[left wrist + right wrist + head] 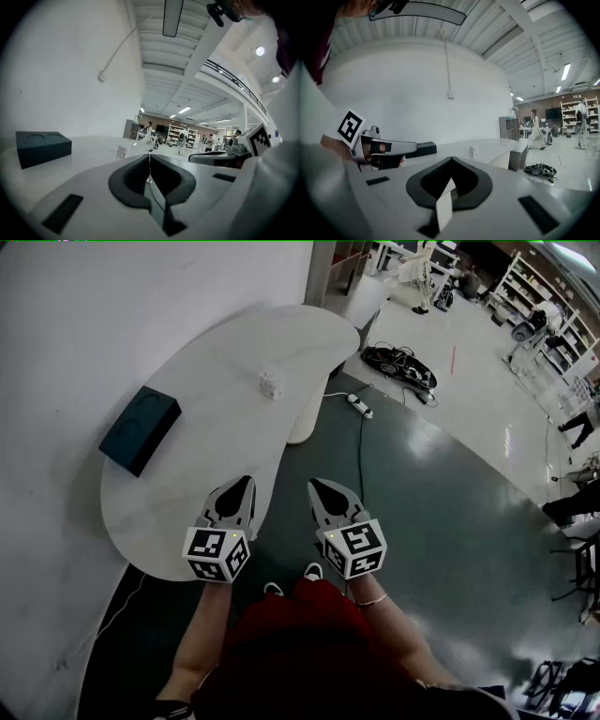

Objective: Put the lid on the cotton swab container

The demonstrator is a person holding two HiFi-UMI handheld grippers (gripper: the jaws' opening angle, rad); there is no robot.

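Both grippers are hanging side by side at the near end of the table (178,512). The left gripper (150,154) is sitting with its jaws pressed together and nothing between them. The right gripper (451,160) is doing the same, jaws together and empty.

The container (270,383) is standing well ahead of both sets of jaws, out toward the far part of the tabletop. From the left jaws it's straight ahead and a touch to the left. From the right jaws it's ahead and slightly right. It's too small here to tell whether a lid is on it.

Between the left jaws and the container there's just bare white tabletop. The right jaws are hovering over the dark floor (412,502) just off the table's edge, so that edge is lying between them and the container.

A dark box (141,427) is resting ahead and well left of the left jaws, up against the wall (84,324) and well apart from the container.

Down on the floor ahead-right of the right jaws, a power strip (359,405) is lying near the table's base, with a pile of cables (401,365) beyond it. Way off in the back, people (533,127) are walking around near some shelves (573,112).
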